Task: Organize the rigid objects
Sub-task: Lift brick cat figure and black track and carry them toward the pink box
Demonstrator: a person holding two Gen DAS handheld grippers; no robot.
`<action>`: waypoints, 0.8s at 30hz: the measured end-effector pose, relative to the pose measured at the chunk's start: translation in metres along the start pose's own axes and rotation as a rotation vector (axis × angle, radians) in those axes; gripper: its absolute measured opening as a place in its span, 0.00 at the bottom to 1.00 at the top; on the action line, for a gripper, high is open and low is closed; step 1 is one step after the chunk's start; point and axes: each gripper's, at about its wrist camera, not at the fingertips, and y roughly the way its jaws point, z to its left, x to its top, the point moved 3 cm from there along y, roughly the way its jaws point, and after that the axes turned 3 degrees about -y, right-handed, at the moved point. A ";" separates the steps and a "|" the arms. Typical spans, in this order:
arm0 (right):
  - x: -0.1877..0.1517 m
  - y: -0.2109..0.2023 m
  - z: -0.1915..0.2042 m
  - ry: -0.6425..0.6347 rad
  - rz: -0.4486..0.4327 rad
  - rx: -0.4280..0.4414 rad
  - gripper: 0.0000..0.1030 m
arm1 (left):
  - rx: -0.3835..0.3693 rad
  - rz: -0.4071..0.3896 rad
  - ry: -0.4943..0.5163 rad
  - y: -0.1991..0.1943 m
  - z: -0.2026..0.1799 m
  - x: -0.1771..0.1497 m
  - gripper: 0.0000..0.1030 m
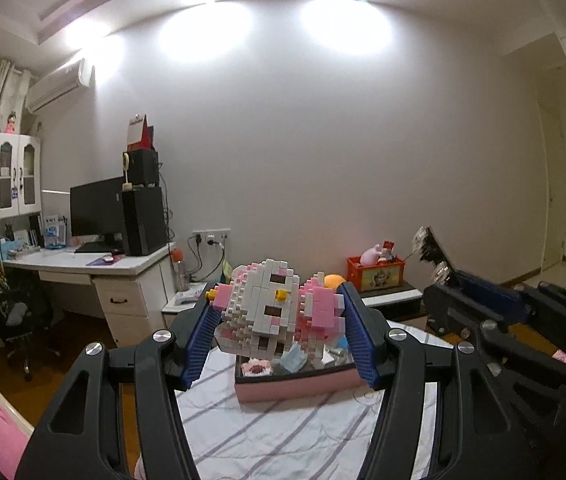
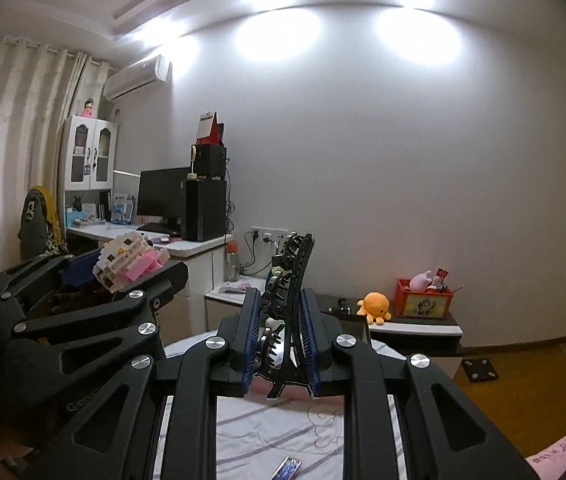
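The left gripper (image 1: 279,312) is closed on a brick-built figure (image 1: 275,308), its blue ribbed pads (image 1: 199,340) pressing the figure's two sides so that the toy sits squarely between the fingers, lifted above a shallow pink tray (image 1: 295,386). The tray rests on a bed sheet (image 1: 283,440) of white cloth with thin purple stripes, near the sheet's far edge, and holds a few small items too blurred to name. The figure is made of small studded plastic blocks, mostly white with pink patches, a yellow piece and two dark recesses on its front face; it is lumpy and rounded, broader across the pads than it is deep, and that face is turned toward the camera. In the right wrist view the same figure shows at the left, tilted in the other claw. The right gripper (image 2: 281,340) is clamped narrow on a black hair claw clip (image 2: 289,280), a glossy hard-plastic piece with curved rows of teeth. The clip's lower part is pinched between the blue pads (image 2: 251,340), and its long axis runs upward and away from the fingers, leaning slightly right, with the toothed end standing well above the fingertips.
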 end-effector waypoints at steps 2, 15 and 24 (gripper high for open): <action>0.002 0.003 -0.001 0.003 -0.002 0.002 0.20 | 0.008 -0.012 0.010 0.002 -0.002 0.002 0.58; 0.008 0.027 0.000 -0.005 0.004 -0.001 0.20 | 0.013 -0.001 0.016 0.037 0.000 0.005 0.58; 0.003 0.092 -0.017 -0.009 0.078 0.003 0.20 | -0.022 0.094 0.050 0.115 0.000 -0.001 0.58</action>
